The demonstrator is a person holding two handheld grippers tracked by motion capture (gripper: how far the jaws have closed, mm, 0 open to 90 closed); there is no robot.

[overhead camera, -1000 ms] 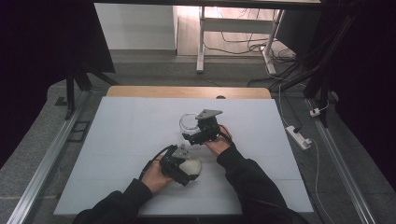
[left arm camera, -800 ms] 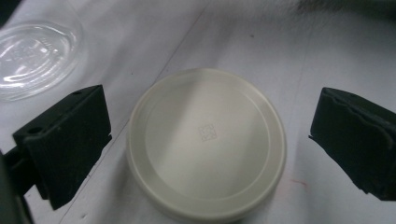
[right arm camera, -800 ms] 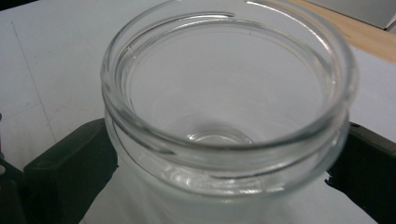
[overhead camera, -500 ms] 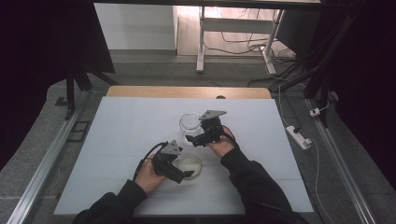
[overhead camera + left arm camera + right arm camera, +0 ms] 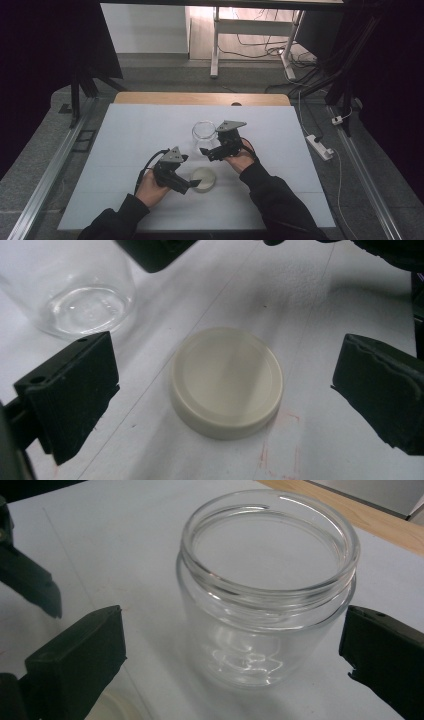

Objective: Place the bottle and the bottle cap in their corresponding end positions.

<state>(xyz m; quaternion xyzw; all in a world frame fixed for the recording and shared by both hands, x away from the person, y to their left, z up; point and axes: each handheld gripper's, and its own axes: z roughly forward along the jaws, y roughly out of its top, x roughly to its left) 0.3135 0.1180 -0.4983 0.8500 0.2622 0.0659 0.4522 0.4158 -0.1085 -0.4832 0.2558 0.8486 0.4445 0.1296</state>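
A cream round lid lies flat on the white table. My left gripper is open, its two black jaws on either side of the lid without touching it. An empty clear glass jar stands upright and uncapped just beyond. My right gripper is open too, with the jar between its jaws and a gap on each side. The jar's base appears at the upper left of the left gripper view.
The white table top has a wooden strip along its far edge. Metal rails run along both sides, and a power strip lies on the floor to the right. A desk frame and cables stand beyond.
The left gripper has let go of the lid and drawn back toward the person, leaving the lid flat on the table. The right gripper stays by the jar.
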